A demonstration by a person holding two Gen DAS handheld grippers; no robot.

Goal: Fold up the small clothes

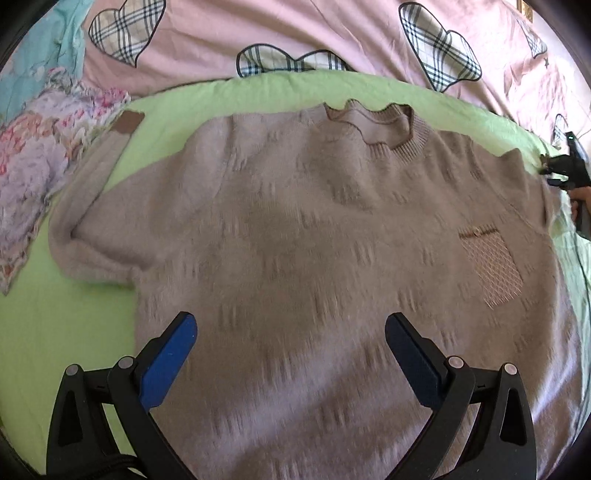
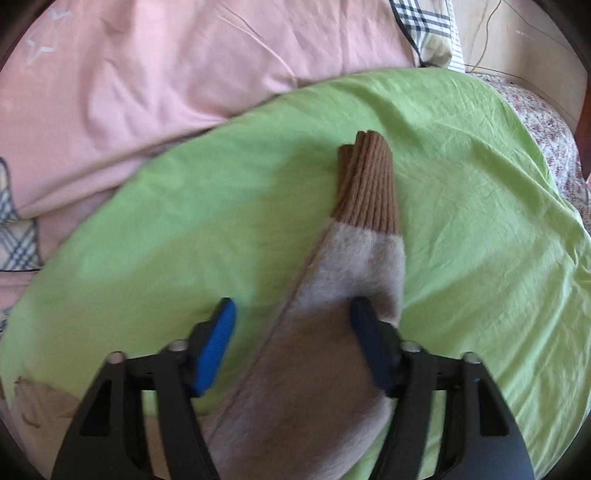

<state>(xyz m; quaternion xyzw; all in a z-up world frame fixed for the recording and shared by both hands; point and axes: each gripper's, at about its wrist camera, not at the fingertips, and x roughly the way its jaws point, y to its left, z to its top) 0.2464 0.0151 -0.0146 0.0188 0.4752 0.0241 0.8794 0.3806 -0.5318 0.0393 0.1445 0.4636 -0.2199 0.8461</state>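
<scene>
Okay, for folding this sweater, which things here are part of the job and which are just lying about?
Part of the job:
- sweater, spread flat
- its sleeve, between the right gripper fingers
- left gripper, open above the sweater body
- green sheet under it

Just lying about:
- pink quilt
- floral cloth

Left black two-finger gripper with blue pads (image 1: pixel 290 325): jaws spread wide, pitched steeply downward, nothing between them. Right black gripper with blue pads (image 2: pixel 291 314): jaws partly apart, pitched downward.
</scene>
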